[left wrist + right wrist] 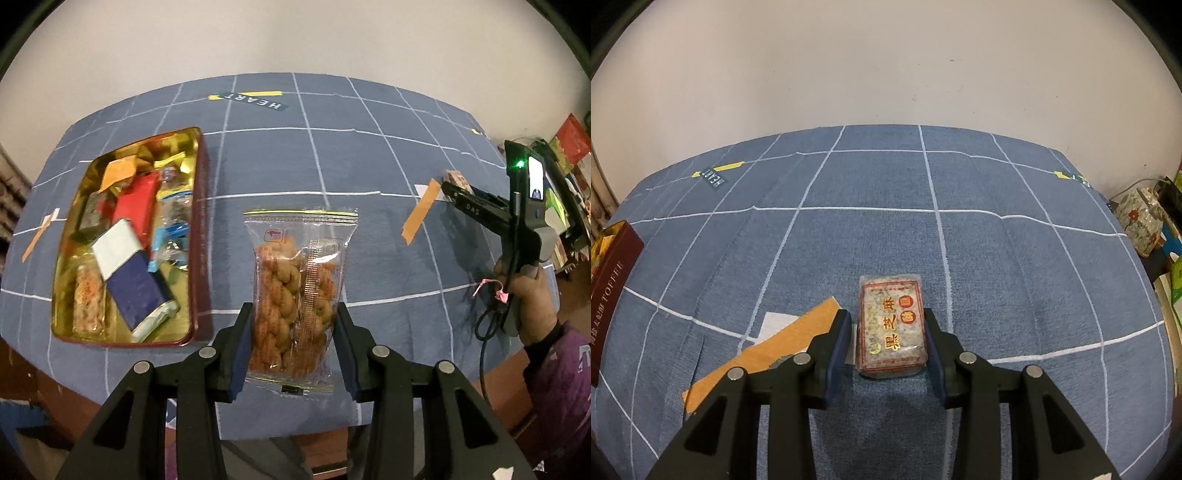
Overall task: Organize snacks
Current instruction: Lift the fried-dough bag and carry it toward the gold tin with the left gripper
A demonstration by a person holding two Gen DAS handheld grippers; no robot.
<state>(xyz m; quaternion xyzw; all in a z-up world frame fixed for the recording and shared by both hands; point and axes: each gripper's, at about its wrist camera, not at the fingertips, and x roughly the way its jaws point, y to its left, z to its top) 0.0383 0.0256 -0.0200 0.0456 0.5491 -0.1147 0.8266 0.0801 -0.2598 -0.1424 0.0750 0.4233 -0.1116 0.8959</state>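
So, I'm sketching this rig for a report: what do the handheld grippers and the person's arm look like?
Each gripper has matte black linkage arms with silver round pivot pins and dark blue pads on the fingers. In the left wrist view, the right gripper shows a black pistol-style handle, white "DAS" lettering, a green light, a small lit screen and a black cable. The right hand is bare, with a purple sleeve.

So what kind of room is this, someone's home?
Probably a home, though set up for recording. A table wears a blue grid-patterned cloth, with a toffee tin holding mixed snacks on it. Cluttered shelves and a floral jar sit at the side. Tape markers on the cloth suggest staging.
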